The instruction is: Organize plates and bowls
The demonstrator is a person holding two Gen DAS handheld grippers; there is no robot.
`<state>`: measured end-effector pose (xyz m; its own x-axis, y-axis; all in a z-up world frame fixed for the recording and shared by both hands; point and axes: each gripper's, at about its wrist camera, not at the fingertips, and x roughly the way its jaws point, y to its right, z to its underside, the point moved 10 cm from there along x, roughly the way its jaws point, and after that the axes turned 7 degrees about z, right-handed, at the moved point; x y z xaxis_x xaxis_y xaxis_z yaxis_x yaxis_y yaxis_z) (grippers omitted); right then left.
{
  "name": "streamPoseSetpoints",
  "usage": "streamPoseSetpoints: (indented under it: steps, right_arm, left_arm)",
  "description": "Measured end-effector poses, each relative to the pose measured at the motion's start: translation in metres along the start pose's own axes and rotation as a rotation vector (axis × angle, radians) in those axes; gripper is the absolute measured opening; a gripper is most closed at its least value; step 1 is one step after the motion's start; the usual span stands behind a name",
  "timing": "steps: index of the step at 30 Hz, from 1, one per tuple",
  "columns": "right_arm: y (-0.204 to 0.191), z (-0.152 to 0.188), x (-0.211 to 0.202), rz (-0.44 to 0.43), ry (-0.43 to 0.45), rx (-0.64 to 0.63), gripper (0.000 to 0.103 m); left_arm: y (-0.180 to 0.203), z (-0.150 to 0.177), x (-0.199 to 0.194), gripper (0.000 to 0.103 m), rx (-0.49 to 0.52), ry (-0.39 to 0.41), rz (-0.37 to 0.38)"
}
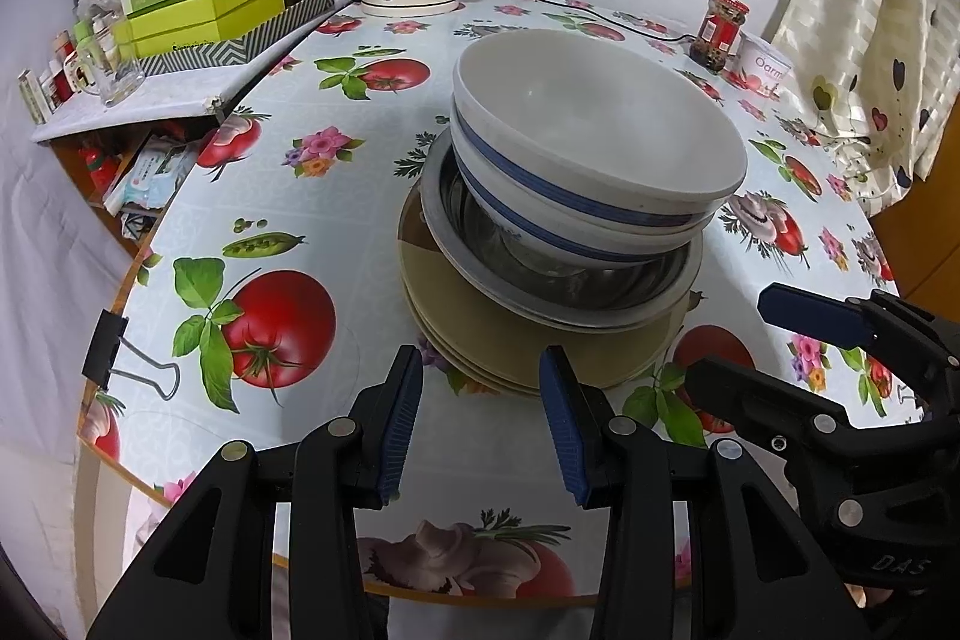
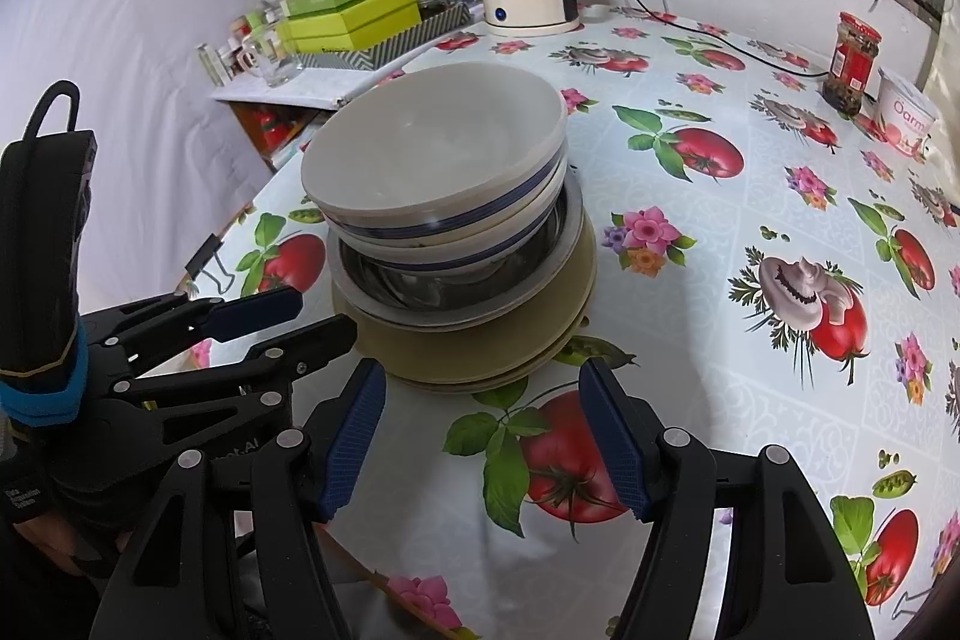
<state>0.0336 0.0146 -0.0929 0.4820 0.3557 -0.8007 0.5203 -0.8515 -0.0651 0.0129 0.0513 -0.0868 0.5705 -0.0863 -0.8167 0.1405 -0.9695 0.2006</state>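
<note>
The whole pile sits straight ahead of both your grippers, near the table's [image 1: 336, 196] front edge: two white bowls with blue bands [image 1: 594, 148] nested on top, a steel bowl [image 1: 558, 274] under them, and a few tan plates [image 1: 480, 334] at the bottom. Your left gripper [image 1: 480, 424] hangs just short of the plates' near rim, jaws partly apart with nothing between them, and the rim lines up almost exactly with that gap. Your right gripper [image 2: 483, 439] stands wider, also empty, and the pile lies ahead and a little to its left, so its gap faces mostly bare tablecloth beside the plates. From this I judge the left is the nearer and better lined up for the low plates. The bowls sit higher and lean off-centre towards the left gripper's side; either hand must rise over the plates' rim to reach a bowl's lip.
</note>
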Motion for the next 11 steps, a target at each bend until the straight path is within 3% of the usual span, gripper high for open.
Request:
streamPoseSetpoints:
  steps: [11]
  right_arm:
    - [-0.0010, -0.0015, 0.0002, 0.000, 0.000, 0.001, 0.068]
  left_arm:
    - [0.0002, 0.0000, -0.0004, 0.042, -0.001, 0.004, 0.004]
